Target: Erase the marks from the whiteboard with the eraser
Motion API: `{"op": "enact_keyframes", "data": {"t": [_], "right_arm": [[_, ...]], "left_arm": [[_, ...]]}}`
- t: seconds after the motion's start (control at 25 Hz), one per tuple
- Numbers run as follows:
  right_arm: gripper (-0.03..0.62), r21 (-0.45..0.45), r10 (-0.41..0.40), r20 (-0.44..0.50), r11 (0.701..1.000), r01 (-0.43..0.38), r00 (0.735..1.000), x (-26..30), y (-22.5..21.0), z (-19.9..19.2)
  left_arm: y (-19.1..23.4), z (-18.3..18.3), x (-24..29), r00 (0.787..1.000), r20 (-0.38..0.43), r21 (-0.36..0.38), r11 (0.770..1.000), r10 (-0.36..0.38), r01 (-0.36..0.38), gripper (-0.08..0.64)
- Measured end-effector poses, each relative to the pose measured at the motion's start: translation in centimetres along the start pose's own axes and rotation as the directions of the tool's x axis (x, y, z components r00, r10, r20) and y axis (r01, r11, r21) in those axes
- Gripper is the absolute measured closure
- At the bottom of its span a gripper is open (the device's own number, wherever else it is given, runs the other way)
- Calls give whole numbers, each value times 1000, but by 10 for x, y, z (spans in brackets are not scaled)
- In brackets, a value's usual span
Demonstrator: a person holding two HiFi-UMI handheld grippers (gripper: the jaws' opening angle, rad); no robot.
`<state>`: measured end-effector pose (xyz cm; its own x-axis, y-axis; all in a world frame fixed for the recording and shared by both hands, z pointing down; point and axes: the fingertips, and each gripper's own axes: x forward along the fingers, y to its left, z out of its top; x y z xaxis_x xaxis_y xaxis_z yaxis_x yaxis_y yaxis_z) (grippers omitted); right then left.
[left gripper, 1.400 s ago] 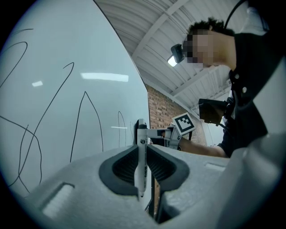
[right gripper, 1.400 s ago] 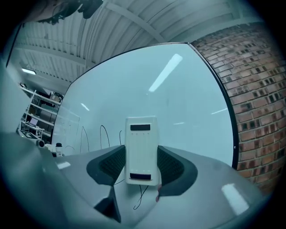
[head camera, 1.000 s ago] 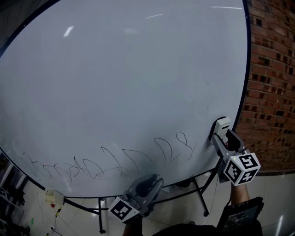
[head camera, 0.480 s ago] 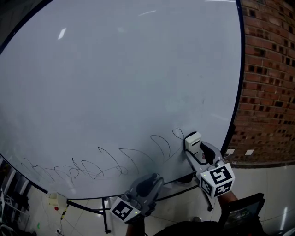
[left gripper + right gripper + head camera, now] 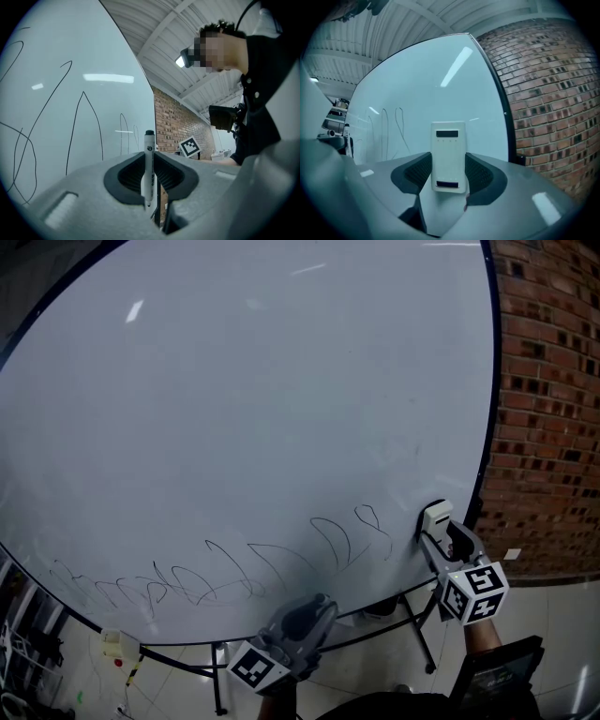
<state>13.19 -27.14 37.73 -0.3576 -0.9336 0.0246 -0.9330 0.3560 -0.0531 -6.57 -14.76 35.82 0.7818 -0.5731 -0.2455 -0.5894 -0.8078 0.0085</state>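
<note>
At the bottom centre of the head view is my left gripper. Its jaws are pressed on a thin white marker with a black cap, which stands upright between them in the left gripper view. This gripper is below the lower edge of the whiteboard and apart from it. At the lower right is my right gripper. Its jaws pinch the white eraser from both sides, the long side standing up. The eraser is at the board's lower right part, between the last loop of the marks and the dark border of the board. I cannot tell if it really touches the surface. The marks are thin black loops that run in a row along the bottom of the board, from the lower left up to near the eraser. Nothing stands between the eraser and the nearest loop. Below the board I see the dark legs of its stand on a pale floor, and a small yellowish thing hangs at the lower left edge. A dark device shows at the bottom right corner. Behind the board, along the right side of the frame, is a brick wall.
</note>
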Motion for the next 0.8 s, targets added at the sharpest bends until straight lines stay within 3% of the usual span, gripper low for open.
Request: {"op": "enact_keyframes", "data": {"t": [0.36,0.68,0.8], "right_arm": [[365,22,-13,16,1000,12,1000,1,2,-6],[365,-22,155,-92,987,-158,984,11,87,-49],[365,-51,185,-112,980,-191,976,13,102,-56]], "left_arm": [[3,0,-8,1000,-10,7,1000,23,-23,497],[3,1,-12,1000,-7,12,1000,27,-27,497],[4,1,-11,1000,-8,9,1000,29,-29,497]]}}
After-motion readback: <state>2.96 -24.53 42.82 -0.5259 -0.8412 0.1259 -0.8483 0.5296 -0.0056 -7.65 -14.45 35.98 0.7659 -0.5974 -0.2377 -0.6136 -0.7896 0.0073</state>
